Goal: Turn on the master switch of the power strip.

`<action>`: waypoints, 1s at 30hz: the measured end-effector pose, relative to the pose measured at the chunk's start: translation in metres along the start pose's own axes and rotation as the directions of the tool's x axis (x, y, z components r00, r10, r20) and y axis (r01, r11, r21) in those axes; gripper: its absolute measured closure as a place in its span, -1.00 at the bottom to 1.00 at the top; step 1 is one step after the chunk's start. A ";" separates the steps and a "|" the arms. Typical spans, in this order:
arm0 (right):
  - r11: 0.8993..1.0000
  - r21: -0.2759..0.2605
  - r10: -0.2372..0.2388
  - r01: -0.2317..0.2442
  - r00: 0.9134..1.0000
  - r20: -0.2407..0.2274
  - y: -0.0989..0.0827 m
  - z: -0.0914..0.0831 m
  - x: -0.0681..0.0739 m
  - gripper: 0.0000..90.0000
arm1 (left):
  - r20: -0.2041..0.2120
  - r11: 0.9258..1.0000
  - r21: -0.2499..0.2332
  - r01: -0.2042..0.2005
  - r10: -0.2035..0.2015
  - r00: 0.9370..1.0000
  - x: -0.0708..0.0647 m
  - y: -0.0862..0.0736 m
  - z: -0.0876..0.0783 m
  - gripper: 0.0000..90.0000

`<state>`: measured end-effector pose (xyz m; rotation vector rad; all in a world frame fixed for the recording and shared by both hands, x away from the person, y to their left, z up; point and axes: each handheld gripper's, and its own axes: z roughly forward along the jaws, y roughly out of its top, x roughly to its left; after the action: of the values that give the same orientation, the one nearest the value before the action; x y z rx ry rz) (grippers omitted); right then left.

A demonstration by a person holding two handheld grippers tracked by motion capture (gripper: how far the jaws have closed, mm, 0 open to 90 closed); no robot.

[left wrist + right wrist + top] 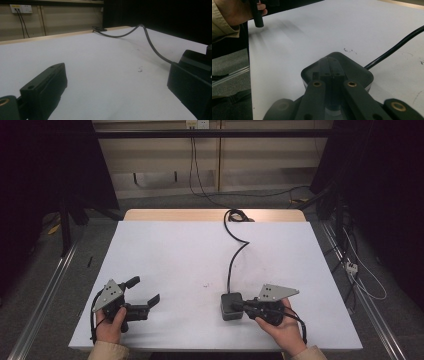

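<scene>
At the lower right of the high view, our right gripper (pixel 241 307) is clamped onto the black box (pixel 230 306); our left gripper (pixel 145 294) stands wide and empty. Its stiff cord (pixel 235 255) could twist the box loose.

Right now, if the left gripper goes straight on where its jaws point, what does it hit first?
Probably the dark square box with the black cable, beside the right gripper. The left gripper points across bare white tabletop toward it; depth is unclear.
</scene>
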<state>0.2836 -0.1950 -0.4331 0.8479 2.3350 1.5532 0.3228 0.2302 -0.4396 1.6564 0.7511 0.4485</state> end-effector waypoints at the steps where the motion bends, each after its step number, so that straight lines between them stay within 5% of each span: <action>1: 1.000 0.000 0.000 0.000 1.000 0.000 0.000 0.000 0.000 1.00 | 0.000 1.000 0.000 0.000 0.000 1.000 0.000 0.000 0.000 -0.95; 30: 0.999 0.012 -0.041 0.041 0.999 0.025 0.001 0.001 0.004 1.00 | 0.004 1.000 0.001 -0.003 0.003 1.000 -0.001 0.000 0.001 -0.95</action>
<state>0.2815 -0.1916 -0.4321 0.8117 2.3316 1.5055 0.3228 0.2292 -0.4399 1.6595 0.7459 0.4468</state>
